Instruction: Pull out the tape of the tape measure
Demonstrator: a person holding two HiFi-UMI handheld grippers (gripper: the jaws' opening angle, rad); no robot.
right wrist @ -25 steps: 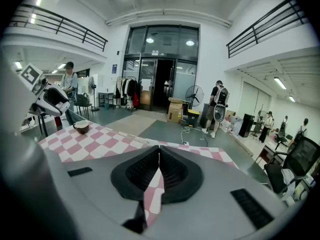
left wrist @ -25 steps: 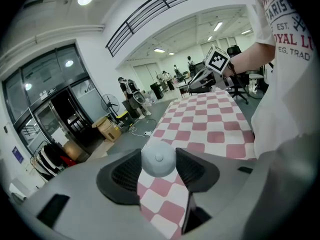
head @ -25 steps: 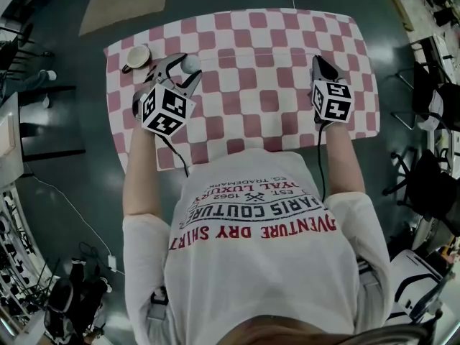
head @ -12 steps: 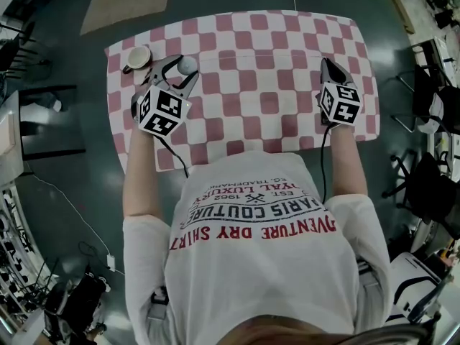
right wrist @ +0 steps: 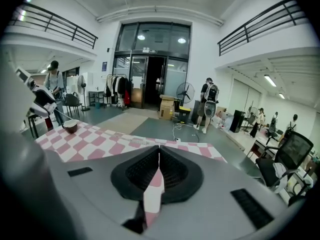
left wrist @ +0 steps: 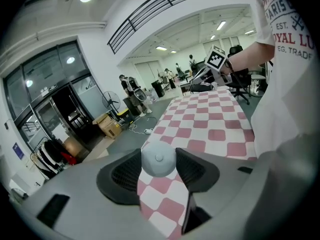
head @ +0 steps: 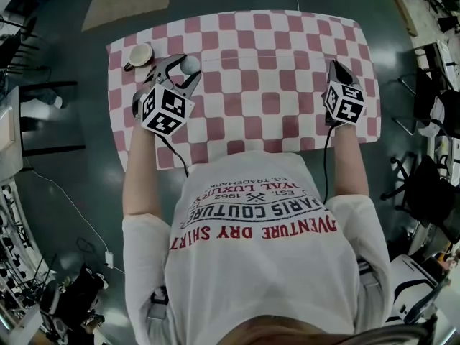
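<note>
Rightward shift of clenched right gripper (head: 336, 66) toward worktop (head: 267, 79) edge; left gripper (head: 180, 69) tight on tape measure (left wrist: 158, 158); open worktop between.

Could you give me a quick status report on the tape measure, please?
Left gripper clamped on round tape measure. Right gripper shut, far right; tape not visible. Bowl at corner, not obstructing.

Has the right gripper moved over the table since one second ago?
Yes. In the head view the right gripper has moved rightwards, closer to the right edge of the checkered table.
</note>
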